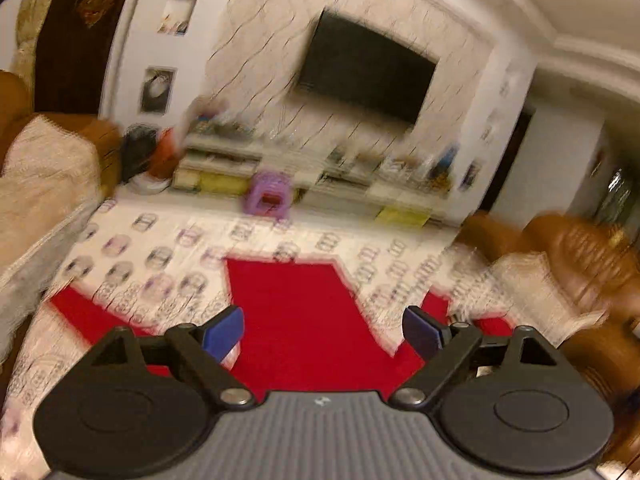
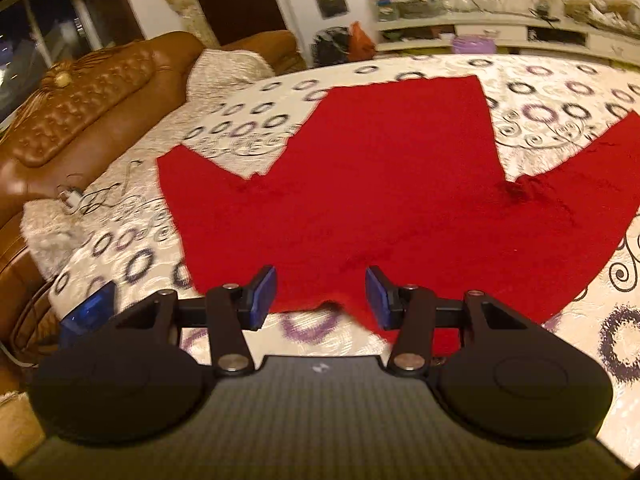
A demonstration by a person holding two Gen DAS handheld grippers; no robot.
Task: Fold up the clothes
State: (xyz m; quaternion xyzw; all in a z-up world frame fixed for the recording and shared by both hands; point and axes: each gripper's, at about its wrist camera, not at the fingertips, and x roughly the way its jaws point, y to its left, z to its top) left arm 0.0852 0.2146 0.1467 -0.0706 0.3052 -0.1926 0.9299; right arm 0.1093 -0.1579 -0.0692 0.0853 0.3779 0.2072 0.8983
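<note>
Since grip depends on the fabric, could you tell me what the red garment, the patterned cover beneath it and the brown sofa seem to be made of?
The red garment looks like a soft knit or fleece: matte, with a fuzzy nap and ragged-looking edges. The patterned cover seems a woven, slightly shiny cloth, printed or embroidered with rings. The brown sofa looks like glossy tufted leather or imitation; which one cannot be told.

Both tongs wide open, nothing gripped. Left tongs [image 1: 323,332] tilted up a bit and blurry, right tongs [image 2: 321,297] angled down, blue pads [image 2: 264,298] well apart.
</note>
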